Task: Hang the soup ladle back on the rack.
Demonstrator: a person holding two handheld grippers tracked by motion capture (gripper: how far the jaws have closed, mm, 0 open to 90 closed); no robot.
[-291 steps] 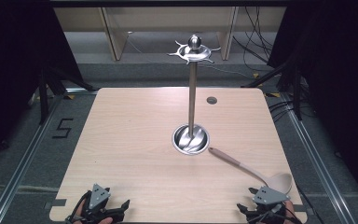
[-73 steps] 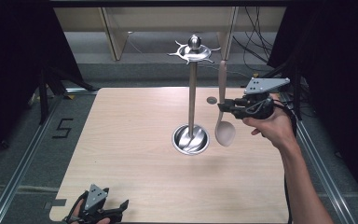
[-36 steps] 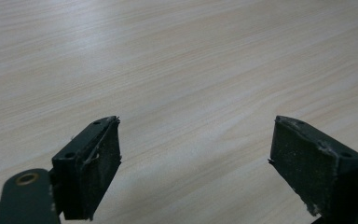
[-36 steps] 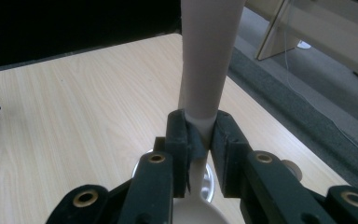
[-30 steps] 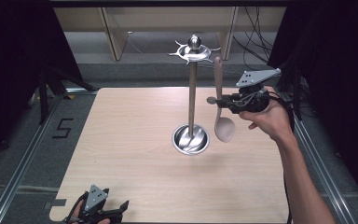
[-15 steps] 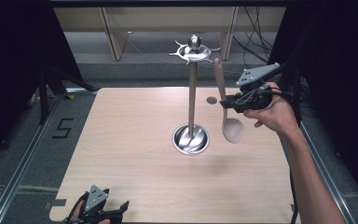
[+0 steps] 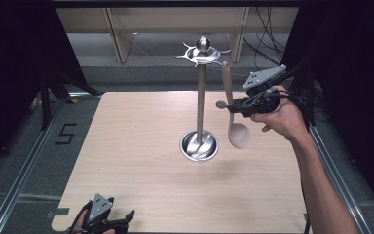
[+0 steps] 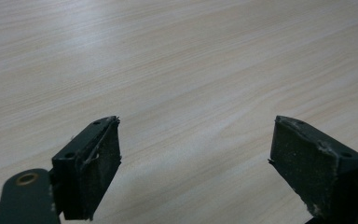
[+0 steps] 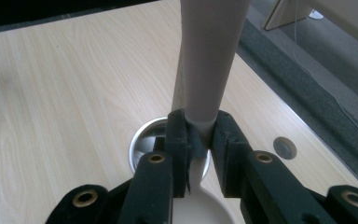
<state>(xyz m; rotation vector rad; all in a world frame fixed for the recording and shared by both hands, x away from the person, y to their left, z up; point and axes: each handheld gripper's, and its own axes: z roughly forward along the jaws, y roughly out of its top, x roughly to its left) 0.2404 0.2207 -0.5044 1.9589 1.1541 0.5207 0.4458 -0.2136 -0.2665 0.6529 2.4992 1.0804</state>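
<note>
While my right gripper [image 7: 234, 104] is clamping the spoon [image 7: 233, 116] upright beside the stand [image 7: 200, 100], handle near the hooks, I am leaving the hanging undone, and my left gripper [image 8: 193, 154] is resting wide open, empty, on the table [image 7: 141, 161].

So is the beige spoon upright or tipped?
Upright: the beige spoon hangs bowl-down, handle up, clamped in the right gripper beside the steel rack.

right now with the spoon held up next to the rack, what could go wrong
The right gripper clamps the spoon on its narrow neck, handle up and bowl down, so it could pivot or slip between the pads. The handle tip sits close beside the hook ring of the stand; a misjudged lift might knock the tall stand and rock it.
</note>
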